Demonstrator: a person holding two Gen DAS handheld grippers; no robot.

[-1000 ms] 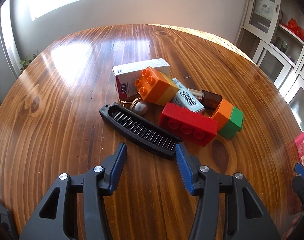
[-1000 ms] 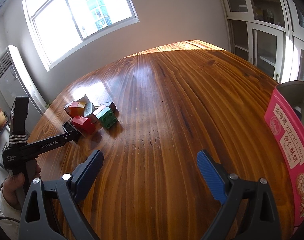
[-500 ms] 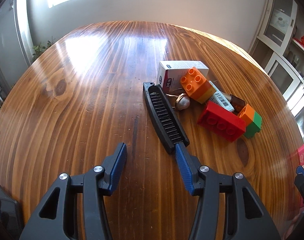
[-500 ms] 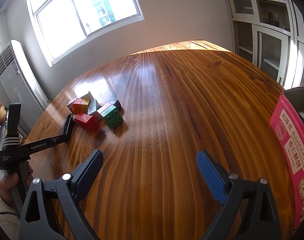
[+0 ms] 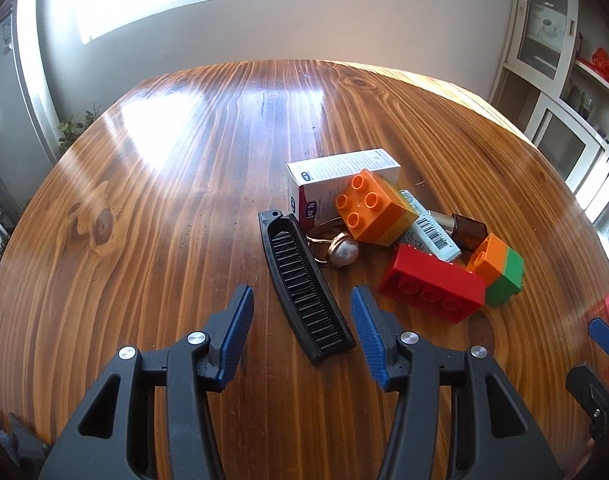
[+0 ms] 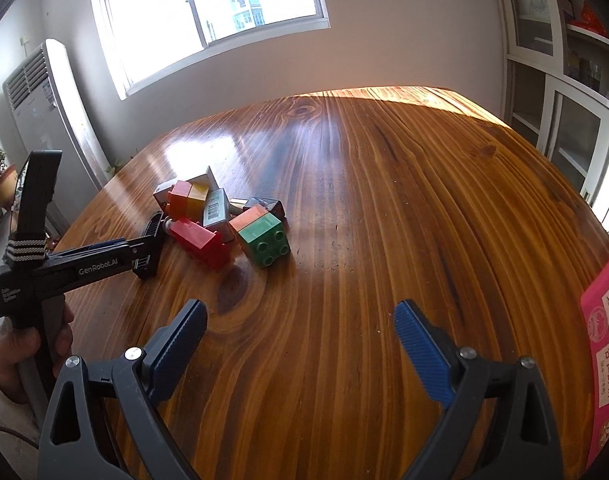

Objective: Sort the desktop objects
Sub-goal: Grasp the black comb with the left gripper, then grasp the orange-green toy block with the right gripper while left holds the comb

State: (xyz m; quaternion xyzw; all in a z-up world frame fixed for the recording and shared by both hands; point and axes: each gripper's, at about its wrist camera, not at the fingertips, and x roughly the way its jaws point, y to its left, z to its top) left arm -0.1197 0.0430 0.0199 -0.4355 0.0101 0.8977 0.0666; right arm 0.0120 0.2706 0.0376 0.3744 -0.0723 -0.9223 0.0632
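A pile lies on the wooden table [image 5: 184, 208]: a black comb [image 5: 300, 280], a pearl ring [image 5: 336, 250], a white box [image 5: 340, 176], an orange-yellow brick [image 5: 370, 212], a barcoded small box [image 5: 432, 232], a brown bottle [image 5: 466, 228], a red brick [image 5: 430, 288] and an orange-green brick [image 5: 498, 268]. My left gripper [image 5: 301, 294] is open, its blue pads on either side of the comb's near end without touching it. My right gripper [image 6: 300, 312] is open wide over bare wood, to the right of and nearer than the red brick [image 6: 200, 242] and green brick [image 6: 264, 240].
A pink biscuit box [image 6: 608, 340] lies at the table's right edge. A hand [image 6: 8, 344] holds the left gripper's handle at the left. White cabinets [image 6: 564, 80] stand to the right; a window and an air conditioner [image 6: 44, 92] are behind the table.
The left gripper has swung so the comb, which lay crosswise ahead of it, now points lengthwise between its fingers. The right view has rolled and drawn closer to the pile.
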